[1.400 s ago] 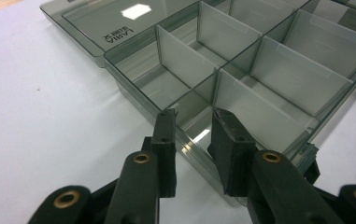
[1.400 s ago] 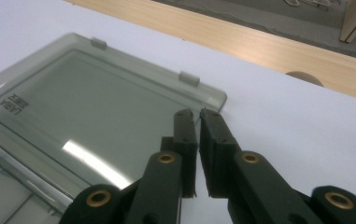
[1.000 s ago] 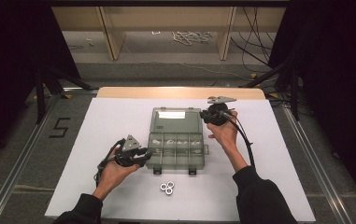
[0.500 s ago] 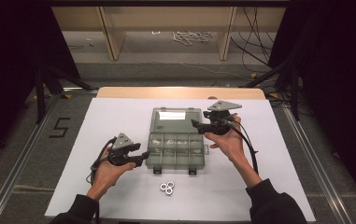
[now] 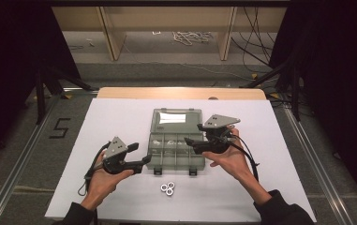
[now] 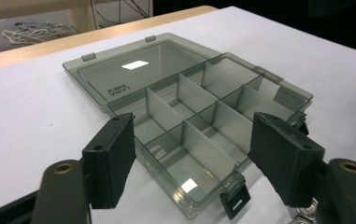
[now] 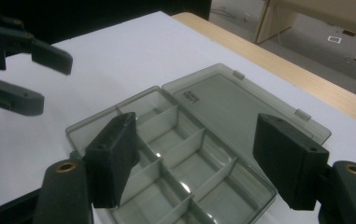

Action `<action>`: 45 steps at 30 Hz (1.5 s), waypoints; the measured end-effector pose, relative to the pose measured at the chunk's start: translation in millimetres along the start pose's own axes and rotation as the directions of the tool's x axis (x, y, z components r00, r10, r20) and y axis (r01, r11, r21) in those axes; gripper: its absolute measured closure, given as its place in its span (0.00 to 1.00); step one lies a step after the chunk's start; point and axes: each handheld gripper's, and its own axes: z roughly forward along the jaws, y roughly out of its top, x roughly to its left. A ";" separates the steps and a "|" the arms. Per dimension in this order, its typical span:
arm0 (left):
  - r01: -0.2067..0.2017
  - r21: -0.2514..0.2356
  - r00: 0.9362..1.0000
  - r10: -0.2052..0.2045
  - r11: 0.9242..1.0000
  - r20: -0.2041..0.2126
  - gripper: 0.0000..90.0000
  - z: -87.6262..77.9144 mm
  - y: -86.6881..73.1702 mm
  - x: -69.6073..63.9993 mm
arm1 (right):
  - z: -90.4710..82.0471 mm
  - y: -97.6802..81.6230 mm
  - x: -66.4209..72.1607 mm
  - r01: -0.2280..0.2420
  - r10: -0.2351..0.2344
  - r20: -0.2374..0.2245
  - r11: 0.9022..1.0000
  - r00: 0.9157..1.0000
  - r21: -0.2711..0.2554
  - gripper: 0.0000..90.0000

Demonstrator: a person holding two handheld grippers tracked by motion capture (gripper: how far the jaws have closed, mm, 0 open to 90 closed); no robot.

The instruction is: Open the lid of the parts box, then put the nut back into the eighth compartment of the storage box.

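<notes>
We hold both claws wide open and empty: the nuts [image 5: 167,188] lie lower centre, below the box [image 5: 175,140], nearer our left claw [image 5: 144,161] than our right claw [image 5: 189,143]

The small metal rings [image 5: 167,188] on the bench [image 5: 120,117] are too small in the high view to tell apart, only their top edges show at the left gripper view's bottom edge, and the box's lid lettering [image 6: 117,89] is too blurred to read.
</notes>
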 end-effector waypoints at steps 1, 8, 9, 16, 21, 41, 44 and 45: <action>0.001 -0.006 1.000 -0.001 1.000 -0.001 0.33 -1.4 -0.5 -0.3 | 0.6 -1.2 2.6 0.009 -0.009 0.000 1.000 1.000 0.000 0.35; 0.012 -0.067 1.000 -0.012 0.998 -0.008 0.27 -11.5 -3.1 -2.2 | 1.5 -9.7 23.9 0.059 -0.055 -0.059 0.997 0.997 0.055 0.33; 0.005 -0.070 1.000 -0.006 0.998 -0.009 0.27 -13.0 -3.6 -3.3 | 2.0 -11.5 27.3 0.061 -0.057 -0.068 0.996 0.996 0.057 0.33; -0.034 -0.099 0.999 0.033 0.994 -0.017 0.25 -17.7 -5.0 -13.9 | 4.1 -20.9 45.4 0.099 -0.089 -0.121 0.992 0.989 0.083 0.30; -0.043 -0.141 0.999 0.042 0.989 -0.012 0.25 -21.8 -4.8 -18.8 | 2.3 -24.9 51.4 0.111 -0.098 -0.142 0.990 0.985 0.088 0.30; -0.077 -0.162 0.997 0.074 0.984 -0.019 0.24 -28.3 -7.3 -29.7 | 11.5 -37.9 67.5 0.219 -0.170 -0.218 0.949 0.961 0.225 0.31; -0.078 -0.166 0.997 0.074 0.983 -0.029 0.24 -30.2 -6.9 -29.4 | 15.6 -38.8 70.5 0.245 -0.189 -0.228 0.937 0.955 0.251 0.33; -0.074 -0.166 0.997 0.070 0.983 -0.030 0.23 -30.3 -7.2 -29.8 | 17.4 -39.4 71.2 0.257 -0.196 -0.238 0.931 0.951 0.259 0.33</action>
